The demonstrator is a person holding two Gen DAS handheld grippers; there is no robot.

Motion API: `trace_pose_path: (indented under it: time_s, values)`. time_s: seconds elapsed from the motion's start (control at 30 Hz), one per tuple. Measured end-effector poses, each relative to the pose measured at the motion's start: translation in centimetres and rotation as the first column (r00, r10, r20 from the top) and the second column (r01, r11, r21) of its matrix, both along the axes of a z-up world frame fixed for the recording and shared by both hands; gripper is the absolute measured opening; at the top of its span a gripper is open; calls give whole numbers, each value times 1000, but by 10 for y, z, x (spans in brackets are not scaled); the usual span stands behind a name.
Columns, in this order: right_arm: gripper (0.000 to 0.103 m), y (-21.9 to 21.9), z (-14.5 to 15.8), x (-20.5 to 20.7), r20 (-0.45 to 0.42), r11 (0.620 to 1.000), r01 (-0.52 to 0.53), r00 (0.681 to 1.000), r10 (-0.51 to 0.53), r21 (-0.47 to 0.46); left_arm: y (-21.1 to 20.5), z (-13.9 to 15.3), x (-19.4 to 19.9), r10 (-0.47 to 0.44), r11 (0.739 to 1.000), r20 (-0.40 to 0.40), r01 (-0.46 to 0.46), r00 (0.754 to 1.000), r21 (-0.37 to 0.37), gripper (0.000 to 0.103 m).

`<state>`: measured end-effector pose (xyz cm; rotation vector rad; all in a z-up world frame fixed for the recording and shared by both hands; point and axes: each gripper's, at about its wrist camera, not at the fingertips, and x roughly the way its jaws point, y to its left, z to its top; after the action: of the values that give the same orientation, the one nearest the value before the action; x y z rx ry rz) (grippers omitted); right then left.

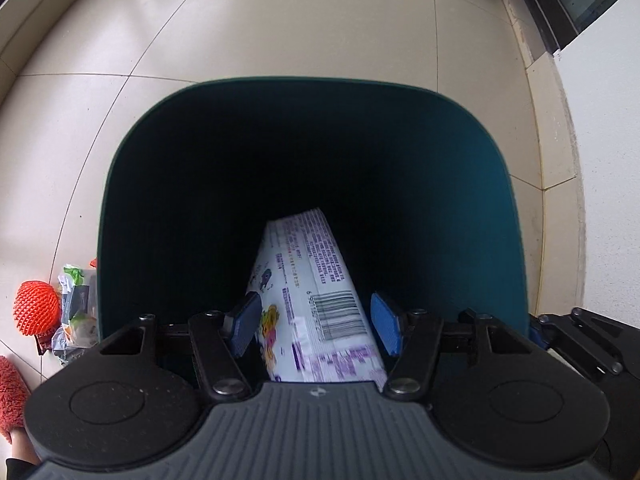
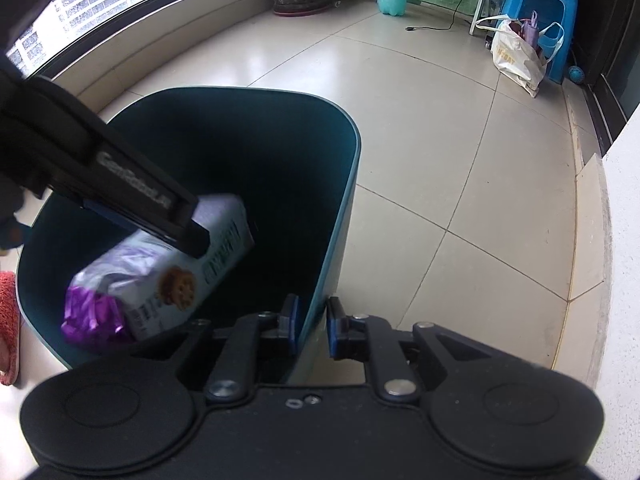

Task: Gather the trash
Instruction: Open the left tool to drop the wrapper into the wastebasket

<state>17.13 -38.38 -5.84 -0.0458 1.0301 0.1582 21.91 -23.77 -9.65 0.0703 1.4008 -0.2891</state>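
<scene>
While the left gripper (image 1: 316,328) points steeply down into the dark teal bin (image 1: 132,184), its blue pads (image 1: 386,326) stand wide, either side of a white-and-purple snack package (image 1: 320,300); whether they press on it cannot be told. In the right wrist view the package (image 2: 168,276) lies tilted inside the bin, its crumpled purple end toward 7 o'clock, with the left gripper's black finger (image 2: 120,196) crossing over it from 10 o'clock. The right gripper (image 2: 312,320) is narrowed onto the bin's near wall (image 2: 332,248), one pad inside and one outside. On the tiled floor (image 1: 280,40), at 9 o'clock from the bin, lie a red mesh ball (image 1: 36,308) and crumpled wrappers (image 1: 76,312).
</scene>
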Motion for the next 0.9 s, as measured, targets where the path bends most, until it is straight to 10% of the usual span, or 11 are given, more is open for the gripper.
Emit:
trace_pose_path:
  time_s: [0.33, 0.9]
  values:
    - [13, -6, -7, 4, 17, 999, -49, 999, 49, 5, -14, -44, 4, -14, 998, -69, 18, 998, 63, 60]
    - [12, -1, -8, 8, -2, 999, -33, 999, 33, -4, 10, 5, -30, -75, 997, 78, 74, 994, 18, 61]
